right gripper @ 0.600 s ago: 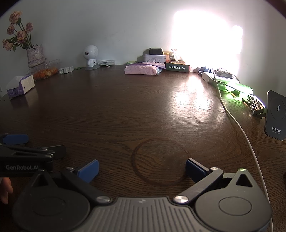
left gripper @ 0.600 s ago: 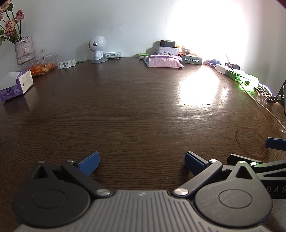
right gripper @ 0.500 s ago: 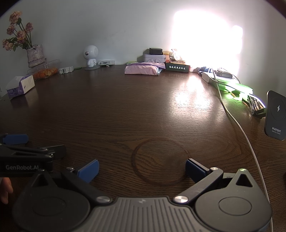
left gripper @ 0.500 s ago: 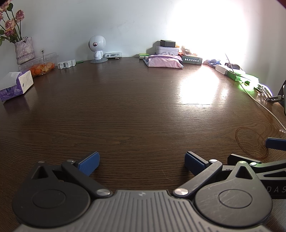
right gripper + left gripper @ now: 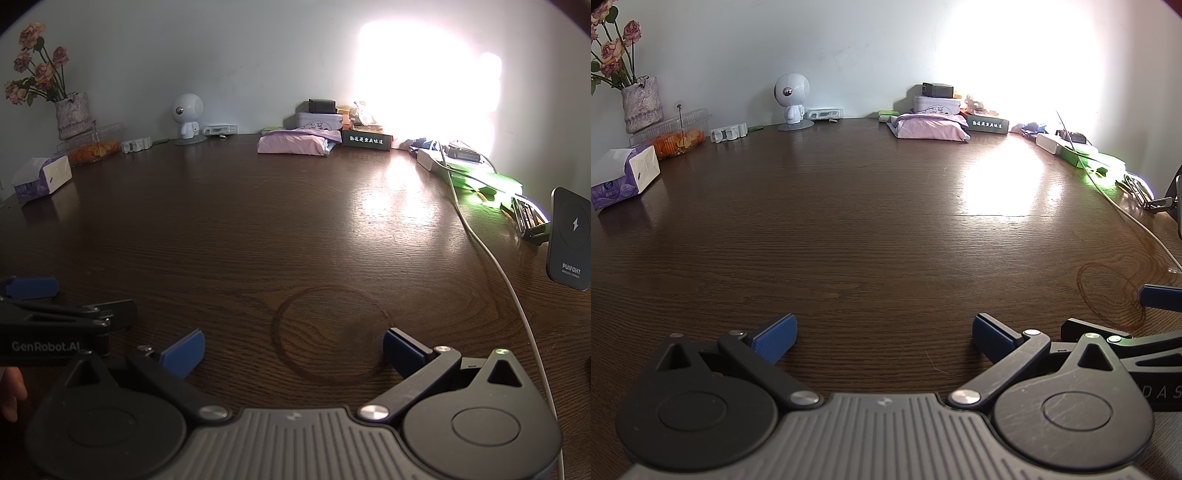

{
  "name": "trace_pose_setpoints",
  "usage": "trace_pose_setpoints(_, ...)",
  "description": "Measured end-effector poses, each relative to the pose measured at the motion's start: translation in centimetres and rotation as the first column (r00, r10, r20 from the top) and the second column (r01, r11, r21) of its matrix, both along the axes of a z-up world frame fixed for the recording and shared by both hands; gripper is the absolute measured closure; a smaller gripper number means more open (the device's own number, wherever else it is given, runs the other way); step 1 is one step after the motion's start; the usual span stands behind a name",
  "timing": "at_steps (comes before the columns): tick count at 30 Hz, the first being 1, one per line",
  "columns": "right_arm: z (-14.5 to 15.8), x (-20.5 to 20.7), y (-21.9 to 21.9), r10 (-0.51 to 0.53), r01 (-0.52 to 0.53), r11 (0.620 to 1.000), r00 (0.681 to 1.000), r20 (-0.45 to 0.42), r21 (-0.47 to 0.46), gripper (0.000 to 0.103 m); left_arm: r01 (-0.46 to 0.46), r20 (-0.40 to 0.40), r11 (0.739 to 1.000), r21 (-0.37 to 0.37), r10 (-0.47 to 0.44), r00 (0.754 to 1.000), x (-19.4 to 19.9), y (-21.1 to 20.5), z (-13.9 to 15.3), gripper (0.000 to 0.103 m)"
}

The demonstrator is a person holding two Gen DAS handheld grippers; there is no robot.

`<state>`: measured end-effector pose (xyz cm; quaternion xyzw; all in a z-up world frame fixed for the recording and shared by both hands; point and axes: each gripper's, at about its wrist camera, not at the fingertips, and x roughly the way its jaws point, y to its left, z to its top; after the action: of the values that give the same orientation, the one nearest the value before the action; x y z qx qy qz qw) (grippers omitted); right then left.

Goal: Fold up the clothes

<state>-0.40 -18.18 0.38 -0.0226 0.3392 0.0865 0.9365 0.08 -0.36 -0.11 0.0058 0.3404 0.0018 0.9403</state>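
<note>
A folded pink garment (image 5: 932,126) (image 5: 295,143) lies at the far edge of the dark wooden table (image 5: 868,221), on top of a blue piece of cloth. My left gripper (image 5: 882,332) rests low over the near table, open, with nothing between its blue pads. My right gripper (image 5: 293,349) is open too, over a ring mark in the wood, also with nothing between its pads. Each gripper shows at the edge of the other's view. Both are far from the garment.
Along the back stand a vase of dried roses (image 5: 641,103), a clear food box (image 5: 677,134), a tissue box (image 5: 624,177), a white robot figure (image 5: 792,99), and tins and boxes (image 5: 936,103). A white cable (image 5: 491,254), green items and a wireless charger (image 5: 569,238) line the right side.
</note>
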Motion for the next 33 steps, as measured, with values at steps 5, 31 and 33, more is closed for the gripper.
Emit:
trace_pose_setpoints(5,0.01,-0.01,0.05,0.0,0.0,1.0,1.0,0.0,0.0,0.0,0.0,0.0,1.0,0.0,0.0,1.0,0.0,-0.05,0.0,0.001)
trace_pose_setpoints(31,0.0,-0.01,0.08,0.0,0.0,1.0,1.0,0.0,0.0,0.0,0.0,0.0,1.0,0.0,0.0,1.0,0.12,-0.51,-0.04,0.001)
trace_pose_setpoints(33,-0.01,-0.01,0.06,0.0,0.0,1.0,1.0,0.0,0.0,0.0,-0.001,0.0,1.0,0.0,0.001,1.0,0.12,-0.54,-0.04,0.001)
